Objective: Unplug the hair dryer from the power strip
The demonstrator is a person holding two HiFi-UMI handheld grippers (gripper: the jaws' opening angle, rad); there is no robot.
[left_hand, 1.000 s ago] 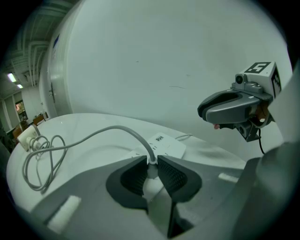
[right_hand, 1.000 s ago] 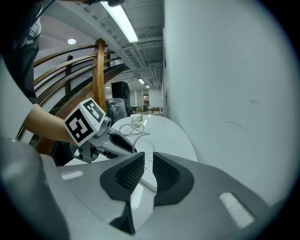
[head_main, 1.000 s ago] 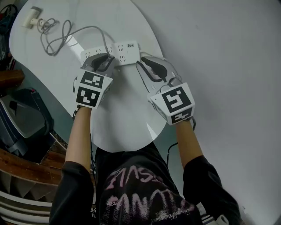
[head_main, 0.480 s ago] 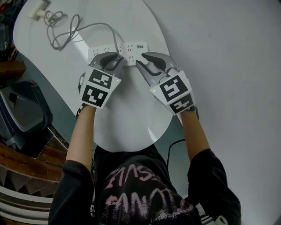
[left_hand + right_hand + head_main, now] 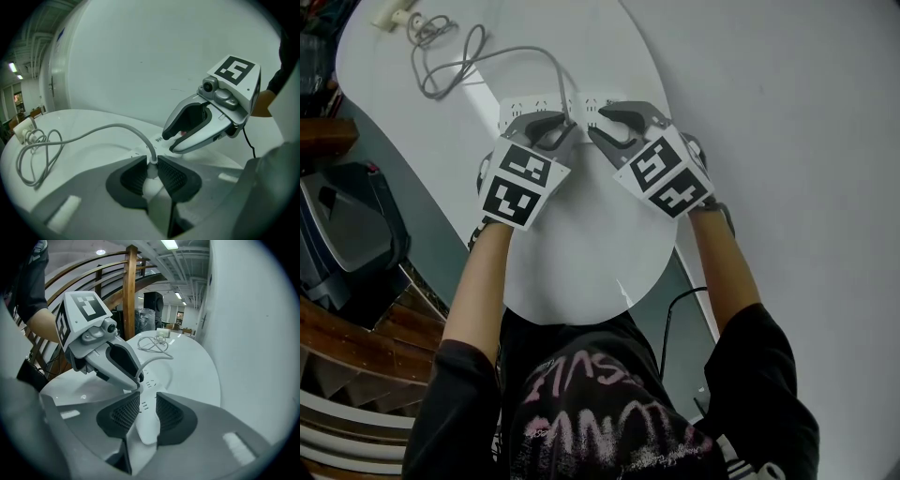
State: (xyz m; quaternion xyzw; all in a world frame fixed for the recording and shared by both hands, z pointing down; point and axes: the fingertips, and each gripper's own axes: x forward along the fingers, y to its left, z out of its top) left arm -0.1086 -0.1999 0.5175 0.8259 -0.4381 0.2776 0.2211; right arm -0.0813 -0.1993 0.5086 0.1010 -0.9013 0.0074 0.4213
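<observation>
A white power strip (image 5: 521,106) lies across the far part of the white oval table (image 5: 591,253). A grey cable (image 5: 516,54) runs from its white plug (image 5: 151,174) to the hair dryer (image 5: 394,15) at the table's far left end. My left gripper (image 5: 555,123) is shut on that plug, a pad pressed on each side (image 5: 151,169). My right gripper (image 5: 598,125) has just been opening its jaws. It now straddles the right end of the strip (image 5: 147,427), which lies between the pads (image 5: 143,414) without being squeezed.
A grey wall (image 5: 787,112) rises close along the table's right side. Dark equipment (image 5: 352,234) and a wooden stair railing (image 5: 129,296) stand beyond the left edge. A black cord (image 5: 675,309) hangs below the near edge.
My right gripper has rolled, sunk and moved in toward the strip, its jaws spreading until they enclose the strip's right end. My left gripper has stayed on the plug.
</observation>
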